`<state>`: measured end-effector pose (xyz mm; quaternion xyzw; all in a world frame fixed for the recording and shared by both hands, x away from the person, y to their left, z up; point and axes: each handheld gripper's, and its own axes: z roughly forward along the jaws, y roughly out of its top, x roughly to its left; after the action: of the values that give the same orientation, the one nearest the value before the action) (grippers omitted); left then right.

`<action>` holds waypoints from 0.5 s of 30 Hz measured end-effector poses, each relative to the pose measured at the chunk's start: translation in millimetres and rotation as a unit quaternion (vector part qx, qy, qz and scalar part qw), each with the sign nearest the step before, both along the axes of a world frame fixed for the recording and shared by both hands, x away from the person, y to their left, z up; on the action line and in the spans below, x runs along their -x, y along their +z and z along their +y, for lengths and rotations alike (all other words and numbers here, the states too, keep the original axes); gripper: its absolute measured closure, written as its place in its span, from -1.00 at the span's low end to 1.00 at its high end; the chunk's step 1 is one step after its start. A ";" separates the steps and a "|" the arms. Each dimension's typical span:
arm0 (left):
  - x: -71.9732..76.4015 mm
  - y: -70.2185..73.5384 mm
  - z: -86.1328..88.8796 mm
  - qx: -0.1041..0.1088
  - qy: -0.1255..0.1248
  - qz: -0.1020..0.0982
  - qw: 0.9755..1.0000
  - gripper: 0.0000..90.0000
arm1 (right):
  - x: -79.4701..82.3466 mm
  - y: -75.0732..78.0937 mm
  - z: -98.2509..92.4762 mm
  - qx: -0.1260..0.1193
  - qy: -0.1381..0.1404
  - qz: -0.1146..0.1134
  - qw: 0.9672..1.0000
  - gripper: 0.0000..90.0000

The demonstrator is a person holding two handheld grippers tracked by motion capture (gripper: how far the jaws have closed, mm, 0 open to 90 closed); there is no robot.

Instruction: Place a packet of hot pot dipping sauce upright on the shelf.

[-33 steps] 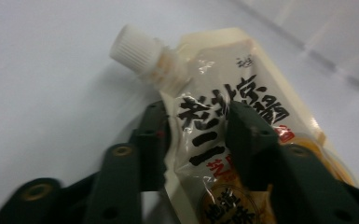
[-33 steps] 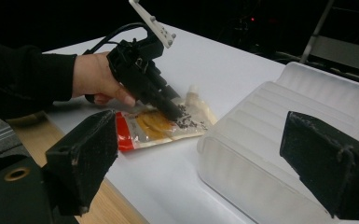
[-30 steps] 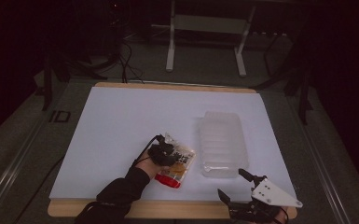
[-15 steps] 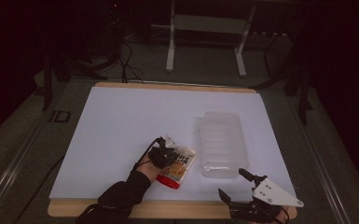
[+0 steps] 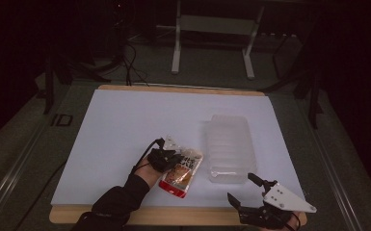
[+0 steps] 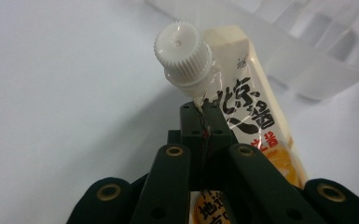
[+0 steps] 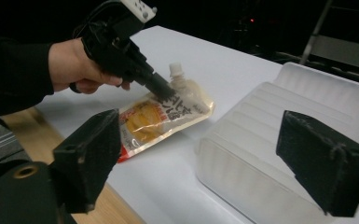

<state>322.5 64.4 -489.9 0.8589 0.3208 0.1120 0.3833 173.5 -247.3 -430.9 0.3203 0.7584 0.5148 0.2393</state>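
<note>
Two grippers: one at work on the pouch, one waiting at the counter's near edge.
Counter: a white sheet covers nearly all of it, with bare wood showing along the near edge.
Pouch: lies flat near the middle of the near edge, label up, white screw cap pointing toward the far edge, red bottom end toward the person.
Left gripper: jaws shut on the pouch's upper part just below the cap, pinching the film, as its own view shows; the hand comes in low from the near-left. My guess is that the grip sits close to the spout because that stiffer part gives a firm hold for lifting or dragging the pouch.
Right gripper: jaws wide open and holding nothing, near the near-right corner just in front of the tray; it looks parked there, ready to steady something.
Tray: a clear ribbed plastic container right of the pouch, its long side running from near to far. It looks to lie upside down, though the clear plastic makes that hard to judge. Nothing is visible in it.
Pouch and tray: just beside each other; whether they touch I cannot tell.
Pouch contents: sealed under the cap and not visible; the label carries printed characters and an orange picture.
</note>
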 end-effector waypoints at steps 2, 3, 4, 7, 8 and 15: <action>1.8 1.6 1.2 0.003 0.000 -0.001 1.000 0.99 | 0.0 0.1 0.2 0.001 0.003 0.000 1.000 -0.68; 3.1 3.1 2.4 0.007 -0.001 -0.001 1.000 0.99 | 0.0 0.1 0.2 0.001 0.003 0.000 1.000 -0.68; 4.9 4.7 3.7 0.013 -0.002 -0.002 1.000 0.99 | -0.5 0.0 0.4 0.001 0.006 0.002 1.000 -0.68; 8.3 8.7 7.0 0.017 -0.003 -0.002 1.000 0.99 | -2.2 0.3 0.9 -0.002 0.013 0.015 1.000 -0.63; 9.8 10.2 8.1 0.018 -0.003 -0.005 1.000 0.99 | -2.2 0.3 0.9 -0.002 0.013 0.015 1.000 -0.63; 22.3 23.3 13.5 0.029 -0.013 -0.017 0.999 0.99 | -5.1 6.2 -0.5 -0.005 0.024 0.019 1.000 -0.48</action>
<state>300.2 77.9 -466.6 0.8493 0.3064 0.1119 0.4152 178.5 -247.7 -424.7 0.3131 0.7679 0.5176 0.2105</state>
